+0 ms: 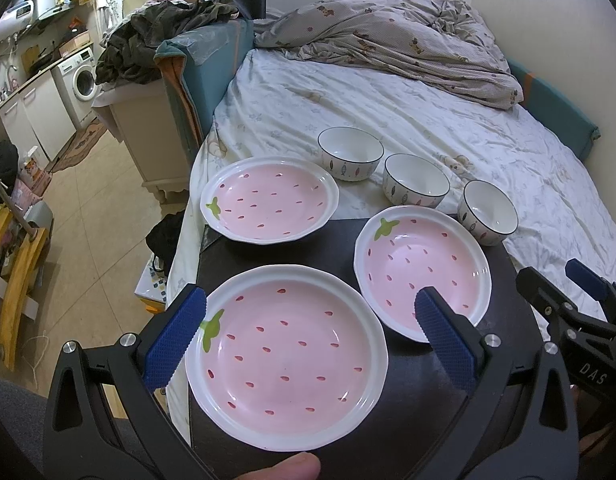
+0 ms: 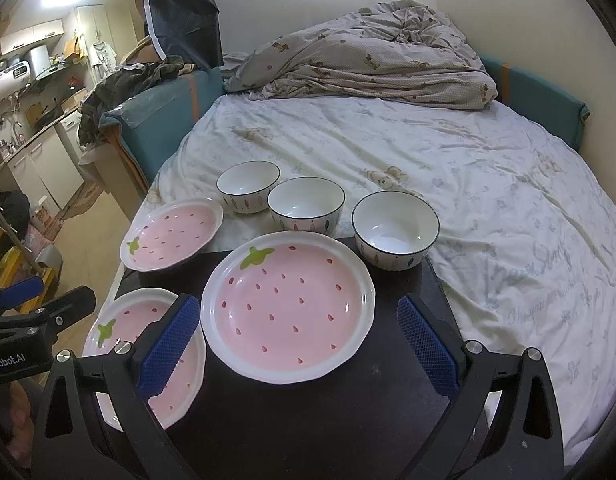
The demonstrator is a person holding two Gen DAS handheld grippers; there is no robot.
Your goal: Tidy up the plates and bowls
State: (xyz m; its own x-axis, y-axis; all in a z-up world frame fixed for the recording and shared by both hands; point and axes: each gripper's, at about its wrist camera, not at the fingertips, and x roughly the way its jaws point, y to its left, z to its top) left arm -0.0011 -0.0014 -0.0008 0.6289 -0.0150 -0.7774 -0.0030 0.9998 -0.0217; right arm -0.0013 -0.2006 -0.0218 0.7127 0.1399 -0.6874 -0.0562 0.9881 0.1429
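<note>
On the dark tray (image 2: 348, 420) at the foot of the bed (image 2: 468, 168) you've got three pink strawberry plates: the near one (image 1: 286, 360) sits right between your left gripper's (image 1: 308, 340) spread fingers, a second plate (image 2: 288, 306) sits just ahead of your right gripper (image 2: 296, 348), also wide open and holding nothing, and the third plate (image 1: 270, 200) hangs partly off the tray's far left corner. Three white bowls (image 2: 306, 204) with dark rims line up behind, mostly on the sheet. My guess is it's all glazed ceramic, so stiff, slick, chippy and a bit heavy; pinch a plate at its raised white rim, not the smooth pink well, and grab a bowl across its wall. Set stacks down gently since the mattress is soft. Readable writing: "DAS" on the right tool seen from the left camera, and "...nRobot.AI" on the left one.
</note>
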